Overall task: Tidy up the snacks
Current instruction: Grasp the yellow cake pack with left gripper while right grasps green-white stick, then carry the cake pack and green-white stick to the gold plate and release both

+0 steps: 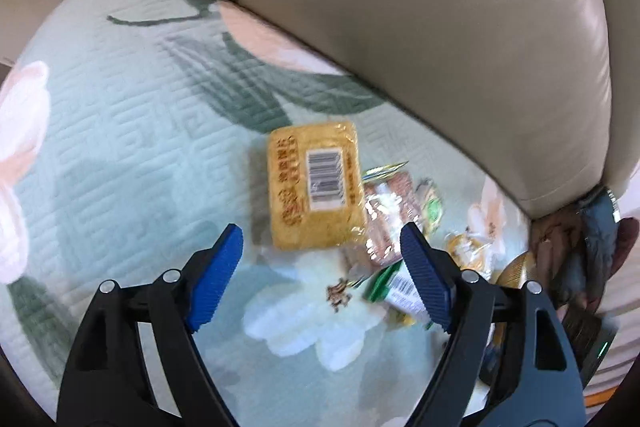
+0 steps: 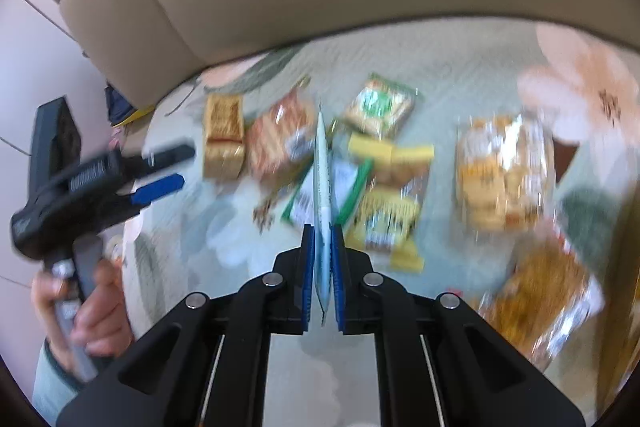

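The right hand-held gripper (image 2: pixel 323 259) is clenched on a thin pale-blue snack packet (image 2: pixel 322 187), held edge-on above the snacks on the sofa cover (image 2: pixel 200 227). The left hand-held gripper (image 1: pixel 322 255) hangs released, just near of a yellow barcoded biscuit pack (image 1: pixel 316 187).

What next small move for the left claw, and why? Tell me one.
Probably ease the left claw forward and down over the yellow pack. It stands open and empty, with that pack lying flat on the quilt just ahead of its fingertips. The right claw is already shut on a thin packet, so it is busy.
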`<move>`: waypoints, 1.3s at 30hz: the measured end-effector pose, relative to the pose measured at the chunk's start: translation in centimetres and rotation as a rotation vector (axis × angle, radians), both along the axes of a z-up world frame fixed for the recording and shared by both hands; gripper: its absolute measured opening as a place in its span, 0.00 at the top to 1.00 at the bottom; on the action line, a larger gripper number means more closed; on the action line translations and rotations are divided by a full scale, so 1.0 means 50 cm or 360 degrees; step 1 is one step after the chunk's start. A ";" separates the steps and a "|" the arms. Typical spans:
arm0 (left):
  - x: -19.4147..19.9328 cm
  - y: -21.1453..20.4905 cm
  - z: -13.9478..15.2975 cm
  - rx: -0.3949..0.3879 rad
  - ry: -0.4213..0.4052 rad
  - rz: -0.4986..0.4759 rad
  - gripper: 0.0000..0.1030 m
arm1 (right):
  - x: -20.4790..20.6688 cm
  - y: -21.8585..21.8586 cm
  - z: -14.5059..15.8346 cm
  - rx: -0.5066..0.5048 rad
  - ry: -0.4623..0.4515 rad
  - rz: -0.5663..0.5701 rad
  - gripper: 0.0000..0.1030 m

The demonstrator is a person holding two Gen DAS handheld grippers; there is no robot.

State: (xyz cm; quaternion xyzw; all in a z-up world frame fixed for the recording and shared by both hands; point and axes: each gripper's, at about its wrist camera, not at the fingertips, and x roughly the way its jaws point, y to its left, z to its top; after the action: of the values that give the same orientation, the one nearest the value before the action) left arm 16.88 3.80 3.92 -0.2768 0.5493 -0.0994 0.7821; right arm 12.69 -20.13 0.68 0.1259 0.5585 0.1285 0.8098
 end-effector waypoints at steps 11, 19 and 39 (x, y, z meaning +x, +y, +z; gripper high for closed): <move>0.069 -0.062 -0.065 0.0220 0.0092 -0.0010 0.47 | -0.090 -0.002 -0.071 -0.0007 0.0215 0.0052 0.88; -0.016 -0.031 -0.007 0.0256 0.0002 -0.0014 0.47 | -0.049 0.040 -0.073 -0.0185 0.0150 0.0134 0.44; -0.125 -0.296 0.245 0.0348 -0.0437 -0.0483 0.47 | -0.101 -0.096 0.150 -0.0242 -0.0347 -0.0184 0.92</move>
State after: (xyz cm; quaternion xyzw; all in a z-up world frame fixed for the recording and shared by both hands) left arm 10.64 -11.02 16.17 -0.0883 0.4805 -0.1926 0.8510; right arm 7.66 -24.94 8.19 0.0814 0.4673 0.0520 0.8788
